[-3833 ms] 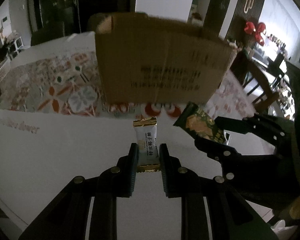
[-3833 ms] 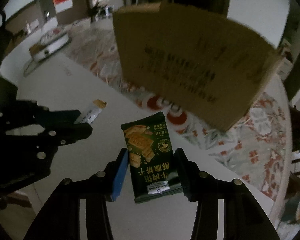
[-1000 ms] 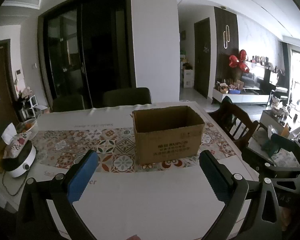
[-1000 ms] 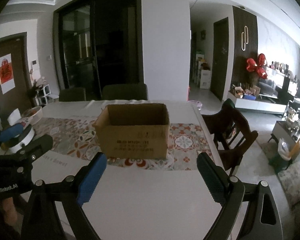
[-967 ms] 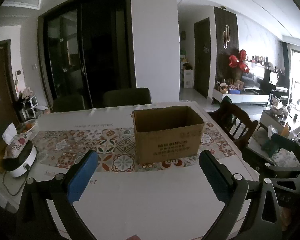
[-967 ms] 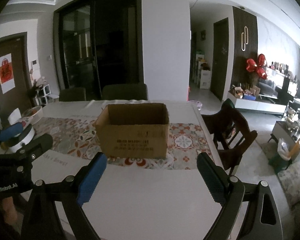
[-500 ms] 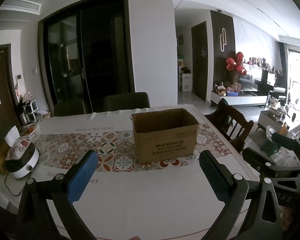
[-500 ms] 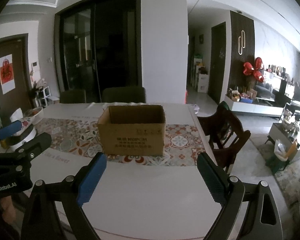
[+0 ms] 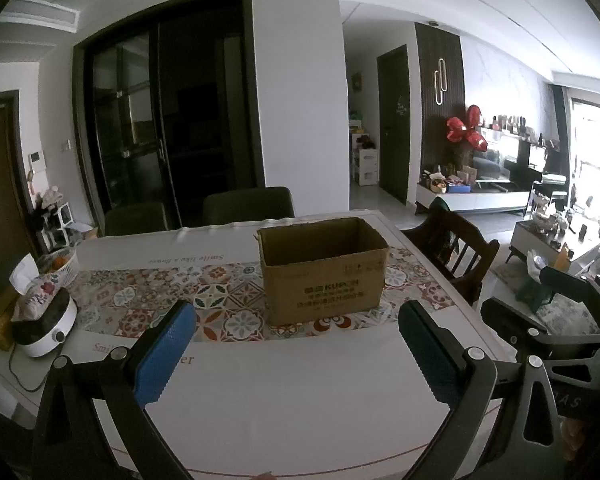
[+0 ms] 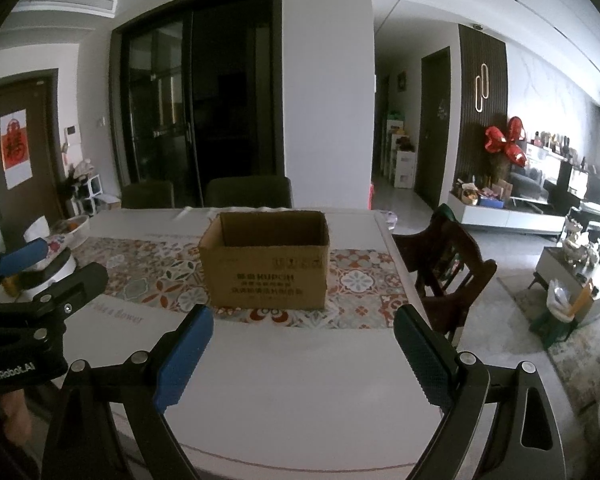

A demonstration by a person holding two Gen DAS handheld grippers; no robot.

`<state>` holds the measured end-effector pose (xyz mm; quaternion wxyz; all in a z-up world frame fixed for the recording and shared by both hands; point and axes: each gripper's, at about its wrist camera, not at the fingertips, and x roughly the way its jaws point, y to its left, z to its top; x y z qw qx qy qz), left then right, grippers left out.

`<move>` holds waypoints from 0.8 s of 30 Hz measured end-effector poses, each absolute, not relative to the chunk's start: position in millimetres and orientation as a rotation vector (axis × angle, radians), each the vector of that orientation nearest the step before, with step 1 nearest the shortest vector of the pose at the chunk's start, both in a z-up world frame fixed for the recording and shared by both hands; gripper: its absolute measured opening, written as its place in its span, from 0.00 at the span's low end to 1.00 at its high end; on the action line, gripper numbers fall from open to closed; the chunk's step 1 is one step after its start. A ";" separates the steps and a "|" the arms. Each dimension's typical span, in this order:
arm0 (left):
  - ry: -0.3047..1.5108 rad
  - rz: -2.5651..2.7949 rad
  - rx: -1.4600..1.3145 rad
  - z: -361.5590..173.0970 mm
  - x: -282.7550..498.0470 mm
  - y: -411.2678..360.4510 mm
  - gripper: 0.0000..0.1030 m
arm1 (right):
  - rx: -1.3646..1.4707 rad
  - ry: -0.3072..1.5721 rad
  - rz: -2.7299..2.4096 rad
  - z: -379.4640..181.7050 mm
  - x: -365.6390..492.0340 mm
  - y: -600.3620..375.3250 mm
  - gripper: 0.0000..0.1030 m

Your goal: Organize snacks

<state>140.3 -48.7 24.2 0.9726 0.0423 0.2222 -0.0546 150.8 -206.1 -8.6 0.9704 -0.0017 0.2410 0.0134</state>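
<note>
An open brown cardboard box [image 9: 323, 276] stands upright on the patterned runner in the middle of the table; it also shows in the right wrist view [image 10: 265, 264]. I cannot see inside it. My left gripper [image 9: 296, 346] is open and empty, held back near the table's front edge, well short of the box. My right gripper [image 10: 302, 346] is open and empty too, at about the same distance. Each gripper shows at the edge of the other's view. No snack is visible on the table.
The white table [image 9: 292, 392] carries a tiled runner [image 9: 148, 300]. A white appliance with a tissue pack [image 9: 44, 316] and a fruit bowl [image 9: 58, 262] sit at the left. A wooden chair [image 10: 448, 268] stands at the right, dark chairs [image 9: 248, 206] behind.
3.8 s ago the left gripper held a small white snack and the right a green cracker pack near the box. Both are now open, empty and drawn back; in the last second they rose slightly.
</note>
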 end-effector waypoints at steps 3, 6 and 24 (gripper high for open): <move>0.449 -0.112 0.084 24.2 139.9 -48.9 1.00 | -0.004 0.486 0.025 -8.6 149.0 -206.1 0.90; 0.450 -0.116 0.081 24.6 138.8 -49.8 1.00 | -0.002 0.487 0.027 -8.7 147.8 -205.7 0.90; 0.452 -0.138 0.081 26.5 129.5 -49.1 1.00 | -0.002 0.488 0.026 -9.4 141.3 -207.3 0.90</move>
